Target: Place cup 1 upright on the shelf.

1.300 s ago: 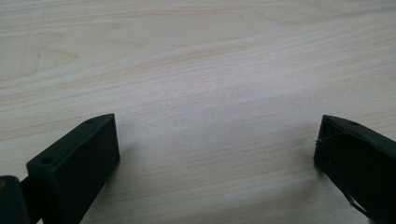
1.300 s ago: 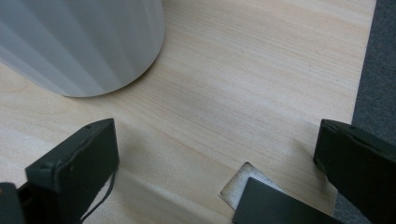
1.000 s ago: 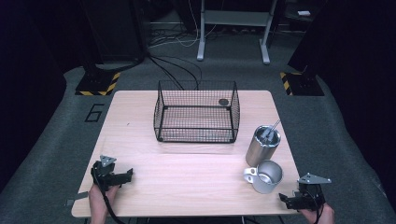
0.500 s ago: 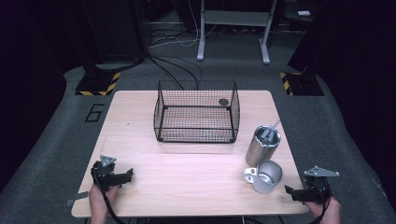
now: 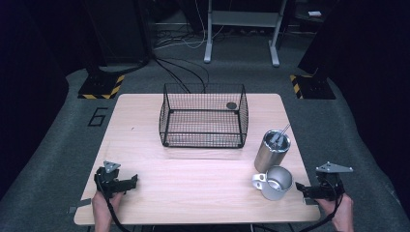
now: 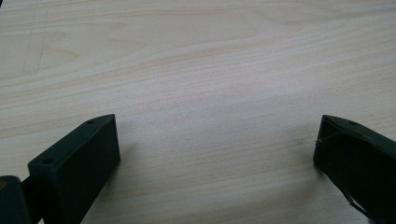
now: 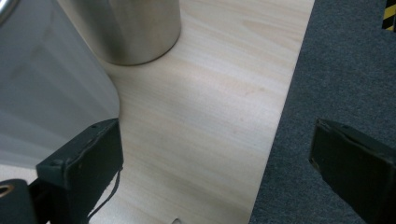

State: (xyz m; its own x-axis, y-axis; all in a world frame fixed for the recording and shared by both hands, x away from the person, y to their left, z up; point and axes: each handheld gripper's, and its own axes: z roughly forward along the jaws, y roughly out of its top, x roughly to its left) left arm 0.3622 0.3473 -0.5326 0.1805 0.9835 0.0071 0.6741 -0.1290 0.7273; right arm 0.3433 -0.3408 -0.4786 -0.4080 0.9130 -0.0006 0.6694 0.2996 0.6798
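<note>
My left gripper (image 5: 129,182) rests on the wooden table (image 5: 193,183) near its front left corner, jaws pointing right. In the left gripper view it (image 6: 217,149) stands open over bare wood. My right gripper (image 5: 300,188) sits at the table's front right edge, jaws pointing left toward a grey mug (image 5: 275,182). In the right gripper view it (image 7: 215,154) is open; the mug (image 7: 46,88) lies just beyond its left jaw, the right jaw hangs over carpet. A steel tumbler (image 5: 271,151) with a straw stands behind the mug, its base (image 7: 126,28) ahead of the jaws.
A black wire basket (image 5: 203,116) stands at the middle back of the table, with a small dark disc (image 5: 231,105) in its far right corner. Grey carpet (image 7: 336,70) lies past the table's right edge. Hazard-striped stand bases (image 5: 101,87) sit on the floor beyond.
The right gripper has drifted a little to the right and then forward along the table's right edge. The left gripper, mug, tumbler and basket have not moved.
</note>
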